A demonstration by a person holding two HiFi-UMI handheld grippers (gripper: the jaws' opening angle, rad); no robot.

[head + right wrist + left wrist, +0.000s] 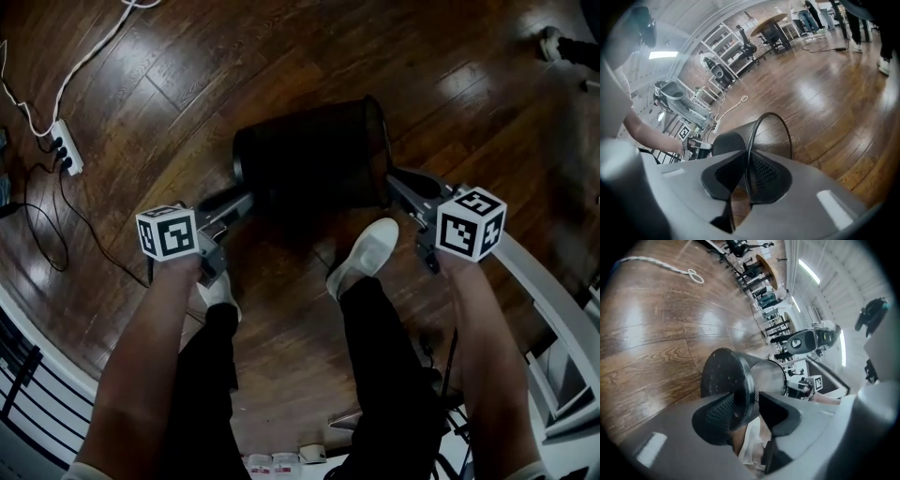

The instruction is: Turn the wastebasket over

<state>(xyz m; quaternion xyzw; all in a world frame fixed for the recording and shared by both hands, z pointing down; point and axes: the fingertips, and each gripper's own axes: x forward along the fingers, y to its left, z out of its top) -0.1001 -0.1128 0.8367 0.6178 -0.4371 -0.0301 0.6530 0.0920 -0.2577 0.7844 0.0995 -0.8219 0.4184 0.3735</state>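
A black mesh wastebasket [309,155] lies on its side in front of my legs, base to the left and open rim to the right. My left gripper [246,199] is at the base end. In the left gripper view its jaws [747,413] straddle the base edge of the wastebasket [726,376], one pad on the bottom face and one on the mesh wall. My right gripper [394,178] is at the open end. In the right gripper view its pads [747,176] pinch the thin rim wire of the wastebasket [764,133].
My white shoes [364,255] stand on the dark wood floor just below the basket. A white power strip [67,148] with cables lies at the far left. A black railing [19,375] runs at the lower left and a white frame [553,309] at the right.
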